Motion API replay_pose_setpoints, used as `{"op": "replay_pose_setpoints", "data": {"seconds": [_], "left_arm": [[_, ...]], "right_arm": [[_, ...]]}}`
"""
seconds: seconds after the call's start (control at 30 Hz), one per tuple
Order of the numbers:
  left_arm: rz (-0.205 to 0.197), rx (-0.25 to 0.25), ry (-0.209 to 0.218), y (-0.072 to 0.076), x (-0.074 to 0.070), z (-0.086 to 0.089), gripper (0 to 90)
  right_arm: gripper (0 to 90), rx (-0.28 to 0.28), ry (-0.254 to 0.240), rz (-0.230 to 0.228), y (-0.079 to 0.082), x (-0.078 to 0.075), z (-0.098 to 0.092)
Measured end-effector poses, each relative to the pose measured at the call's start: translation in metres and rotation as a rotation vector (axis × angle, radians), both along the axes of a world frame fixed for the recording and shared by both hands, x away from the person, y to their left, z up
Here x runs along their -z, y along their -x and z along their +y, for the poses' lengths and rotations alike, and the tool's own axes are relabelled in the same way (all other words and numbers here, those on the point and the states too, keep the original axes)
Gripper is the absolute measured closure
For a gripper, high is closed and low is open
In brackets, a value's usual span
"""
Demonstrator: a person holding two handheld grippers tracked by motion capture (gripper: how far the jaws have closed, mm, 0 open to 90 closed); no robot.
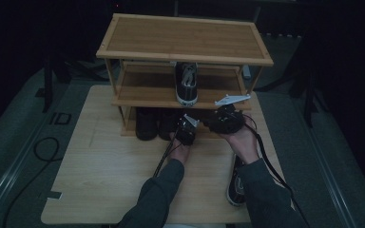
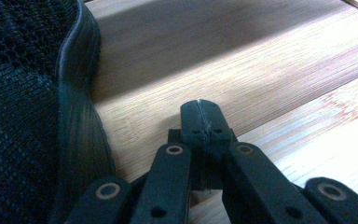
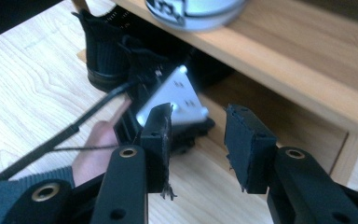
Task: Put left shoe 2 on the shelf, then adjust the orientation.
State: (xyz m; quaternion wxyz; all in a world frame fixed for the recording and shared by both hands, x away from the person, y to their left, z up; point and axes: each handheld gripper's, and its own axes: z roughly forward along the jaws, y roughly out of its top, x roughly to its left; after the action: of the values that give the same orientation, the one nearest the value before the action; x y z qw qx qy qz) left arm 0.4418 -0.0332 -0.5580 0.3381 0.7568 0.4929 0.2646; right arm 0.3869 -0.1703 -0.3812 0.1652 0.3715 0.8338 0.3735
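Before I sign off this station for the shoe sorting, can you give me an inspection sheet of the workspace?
Surface: light wooden table, bare at the front left.
Job's things: wooden shoe rack; black-and-white sneaker on the middle shelf; dark shoes on the bottom shelf; another sneaker on the table by the person's right forearm.
Clutter: nothing seen.
Grippers: left gripper shut on nothing, beside a black mesh shoe; right gripper open, nothing between its fingers.
Cables: one trails from each gripper; a loose cable loops on the floor at left.
Surroundings: dark, grey floor.
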Motion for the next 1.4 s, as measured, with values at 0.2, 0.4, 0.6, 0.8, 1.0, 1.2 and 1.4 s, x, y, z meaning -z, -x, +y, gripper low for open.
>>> {"op": "replay_pose_setpoints", "data": {"seconds": [0.2,0.4,0.6,0.8,1.0,1.2,1.4], "left_arm": [[-0.004,0.003,-0.005,0.0,0.0,0.0,90.0],[-0.001,0.01,0.0,0.0,0.0,0.0,90.0],[-0.001,0.01,-0.002,0.0,0.0,0.0,90.0],[-0.001,0.01,-0.001,0.0,0.0,0.0,90.0],[0.0,0.011,-0.001,0.0,0.0,0.0,89.9],[0.002,0.011,0.003,0.0,0.0,0.001,89.9],[0.002,0.01,0.009,-0.001,0.0,0.001,89.9]], "right_arm": [[59.1,0.021,-0.001,0.017,0.005,0.006,-0.014],[57.5,0.058,0.009,0.033,0.011,0.015,-0.03],[56.9,0.078,0.01,0.045,0.015,0.021,-0.042],[57.1,0.116,0.025,0.048,0.02,0.024,-0.055],[57.3,0.147,0.047,0.056,0.022,0.031,-0.066],[60.0,0.179,0.078,0.064,0.024,0.039,-0.073],[64.6,0.212,0.111,0.086,0.023,0.049,-0.081]]}}
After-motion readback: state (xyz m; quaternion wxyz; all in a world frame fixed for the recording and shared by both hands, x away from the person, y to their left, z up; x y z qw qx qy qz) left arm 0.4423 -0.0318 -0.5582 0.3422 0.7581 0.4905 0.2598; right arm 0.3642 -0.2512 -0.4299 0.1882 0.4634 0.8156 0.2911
